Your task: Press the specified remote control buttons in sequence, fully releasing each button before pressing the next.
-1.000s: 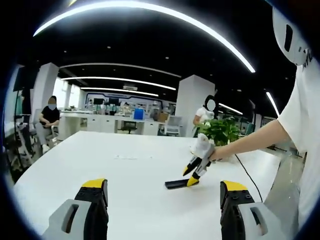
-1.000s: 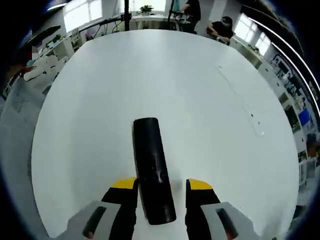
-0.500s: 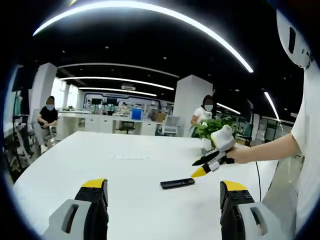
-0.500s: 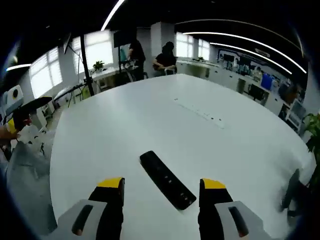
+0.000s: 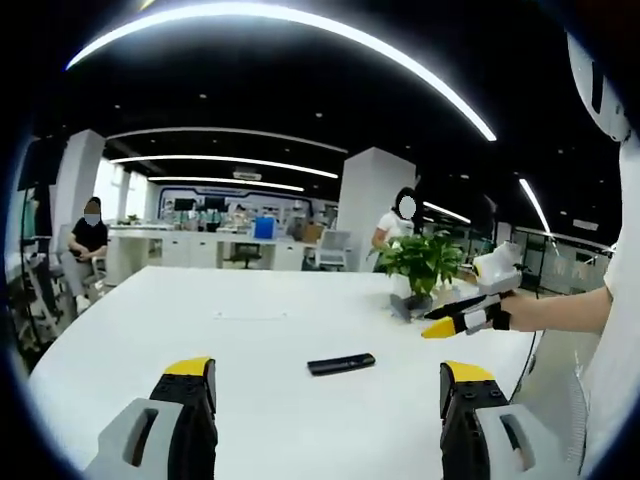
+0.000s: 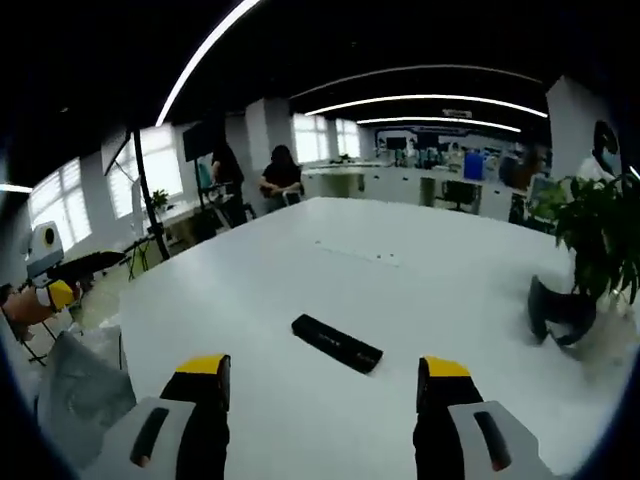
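Big white surface (image 6: 300, 290), matte, smooth, rounded at the near edge, bare apart from three things. It sits in an open office with long curved ceiling lights and people seated at desks well behind.

Potted plant (image 5: 425, 265) toward the far right side of the surface in the left gripper view: leafy green top, dark pot (image 6: 555, 312) with a soft, slightly sagging outline.

Remote control (image 6: 337, 343) lies flat near the middle of the surface, well apart from the plant. Slim black bar, hard plastic by the look, faint sheen along the top. Buttons too small to make out. In the left gripper view the remote (image 5: 341, 363) reads as a thin dark sliver seen nearly edge-on.

Right tool (image 5: 466, 318) held up off the surface, to the right of the remote and above it, yellow tips pointing toward it. In its own view the jaws stand wide apart, nothing between them (image 6: 322, 378). Left tool (image 5: 328, 380) hangs low and back from the remote, jaws likewise wide and empty.

Judgement: neither tool is touching the remote, so a press is either just released or not yet begun. To do the next one well, come down with one yellow tip only, straight onto the button face, since the light bar could skate on that slick surface. Lift fully clear before the following press.
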A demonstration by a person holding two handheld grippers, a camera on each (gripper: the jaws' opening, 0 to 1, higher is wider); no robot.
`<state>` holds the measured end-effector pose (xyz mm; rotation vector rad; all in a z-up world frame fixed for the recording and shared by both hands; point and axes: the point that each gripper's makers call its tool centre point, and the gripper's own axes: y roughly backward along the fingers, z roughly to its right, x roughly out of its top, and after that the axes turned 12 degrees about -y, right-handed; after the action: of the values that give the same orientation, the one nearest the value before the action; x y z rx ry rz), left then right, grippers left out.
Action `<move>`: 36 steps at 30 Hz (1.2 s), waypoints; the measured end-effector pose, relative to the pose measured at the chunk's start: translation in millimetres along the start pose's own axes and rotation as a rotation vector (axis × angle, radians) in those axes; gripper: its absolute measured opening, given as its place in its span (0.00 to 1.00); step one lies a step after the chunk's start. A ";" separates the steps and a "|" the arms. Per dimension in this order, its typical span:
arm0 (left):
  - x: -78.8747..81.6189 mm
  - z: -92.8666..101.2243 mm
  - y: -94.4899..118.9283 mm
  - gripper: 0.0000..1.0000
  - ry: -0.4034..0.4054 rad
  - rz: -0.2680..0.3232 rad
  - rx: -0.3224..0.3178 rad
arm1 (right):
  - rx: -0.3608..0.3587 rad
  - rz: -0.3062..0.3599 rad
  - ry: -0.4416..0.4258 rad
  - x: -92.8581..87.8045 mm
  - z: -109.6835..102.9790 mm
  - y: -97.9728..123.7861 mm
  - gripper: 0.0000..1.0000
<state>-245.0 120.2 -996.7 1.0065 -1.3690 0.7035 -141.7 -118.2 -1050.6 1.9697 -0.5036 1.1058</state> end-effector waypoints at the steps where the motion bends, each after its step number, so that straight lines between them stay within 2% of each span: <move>1: 1.1 1.9 1.9 0.96 -0.001 0.000 -0.003 | -0.015 0.015 -0.012 -0.9 -0.9 8.2 0.78; 4: 3.2 4.8 5.8 0.96 -0.009 -0.001 -0.005 | -0.035 0.044 -0.018 -3.8 -5.5 25.2 0.80; 7: 6.1 7.8 10.2 0.96 -0.017 0.000 -0.005 | -0.053 0.109 -0.043 -0.5 -7.9 40.3 0.80; 11: 8.3 12.6 16.1 0.96 -0.024 0.000 -0.002 | -0.056 0.133 -0.056 -3.7 -14.0 56.9 0.83; 13: 8.8 17.0 19.8 0.96 -0.030 -0.002 -0.004 | -0.072 0.152 -0.029 -5.5 -15.7 69.4 0.81; 16: 8.0 23.2 26.0 0.96 -0.032 -0.005 -0.001 | -0.076 0.165 -0.029 -9.3 -24.1 83.3 0.85; 23: -0.8 32.5 34.8 0.96 -0.028 -0.032 0.009 | -0.081 0.191 -0.020 -14.4 -40.4 104.4 0.92; 27: -2.8 33.5 39.0 0.96 -0.023 -0.035 0.019 | -0.057 0.248 -0.046 -10.4 -49.3 116.5 0.97; 36: -5.4 28.8 42.4 0.97 -0.009 -0.036 0.032 | -0.089 0.301 -0.088 -3.1 -47.1 139.6 0.99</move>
<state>-296.2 113.9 -997.2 1.0580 -1.3481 0.6963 -260.4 -164.0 -976.2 1.9114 -0.9051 1.1591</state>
